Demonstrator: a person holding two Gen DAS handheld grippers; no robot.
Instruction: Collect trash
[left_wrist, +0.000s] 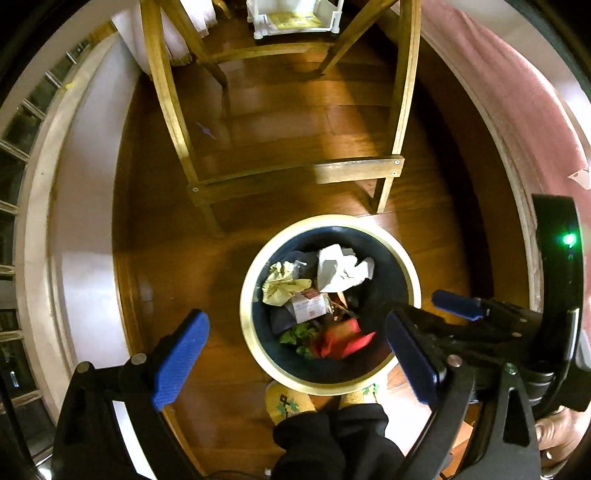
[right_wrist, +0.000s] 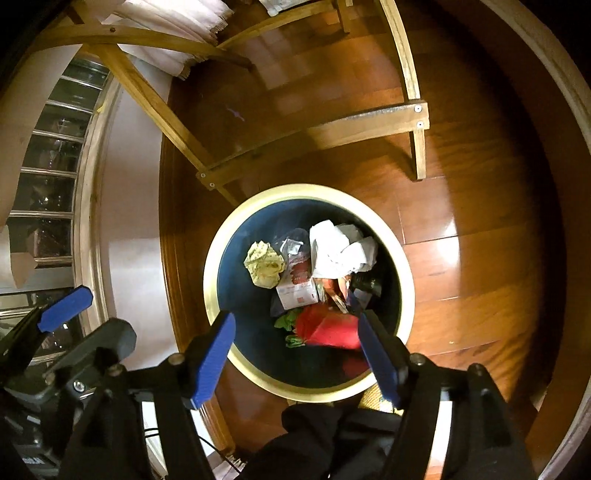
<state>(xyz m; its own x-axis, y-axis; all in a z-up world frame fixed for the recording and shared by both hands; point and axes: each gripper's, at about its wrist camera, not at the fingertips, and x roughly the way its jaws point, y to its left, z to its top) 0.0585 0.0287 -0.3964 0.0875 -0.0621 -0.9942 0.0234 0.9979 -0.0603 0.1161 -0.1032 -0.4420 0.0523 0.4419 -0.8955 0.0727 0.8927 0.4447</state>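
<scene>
Left wrist view: the left tool (left_wrist: 295, 354) hangs with its blue-padded jaws spread wide and empty over a round dark bin with a pale gold rim (left_wrist: 413, 280) on the wooden floor (left_wrist: 280, 122). Crumpled white paper (left_wrist: 341, 269), a yellowish wad (left_wrist: 282, 282) and red wrapping (left_wrist: 343, 338) lie inside.

Right wrist view: the right tool (right_wrist: 295, 358) gapes empty above the same bin.

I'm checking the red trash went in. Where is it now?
In both wrist views the red wrapper lies inside the round bin, at its near edge, beside green scraps and below the small carton.
</scene>
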